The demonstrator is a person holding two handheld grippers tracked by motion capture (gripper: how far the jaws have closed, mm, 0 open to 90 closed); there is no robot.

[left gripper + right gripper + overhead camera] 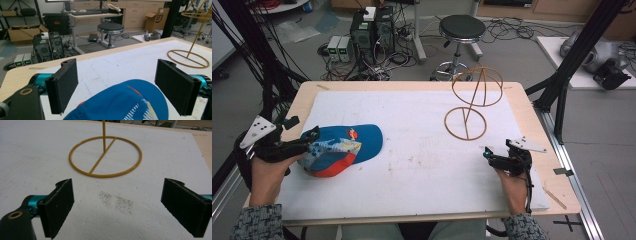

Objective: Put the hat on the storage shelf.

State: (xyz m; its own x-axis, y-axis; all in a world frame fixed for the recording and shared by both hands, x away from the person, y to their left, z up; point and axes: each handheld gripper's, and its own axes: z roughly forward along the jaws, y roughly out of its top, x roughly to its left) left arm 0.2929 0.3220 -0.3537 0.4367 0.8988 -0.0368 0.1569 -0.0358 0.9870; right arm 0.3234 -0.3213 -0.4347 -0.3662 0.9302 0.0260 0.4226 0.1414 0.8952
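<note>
A blue cap [362, 140] with an orange brim and a patterned front lies on the left of the white foam sheet [422, 165]. My left gripper [312, 139] is at the cap's left edge. In the left gripper view it [117, 75] is open, and the cap's blue crown [120, 102] sits low between the jaws, clear of both pads. A gold wire stand [471, 102] with two rings rises at the back right. My right gripper [493, 157] hovers in front of the stand. It [120, 195] is open, holds nothing, and faces the stand's base ring [99, 160].
The foam sheet covers most of the wooden table [412, 86]. Black frame struts [562, 85] stand at the table's right corner. A stool [462, 27] and computer cases [372, 30] are on the floor beyond the far edge. The stand [197, 37] shows far right from the left gripper.
</note>
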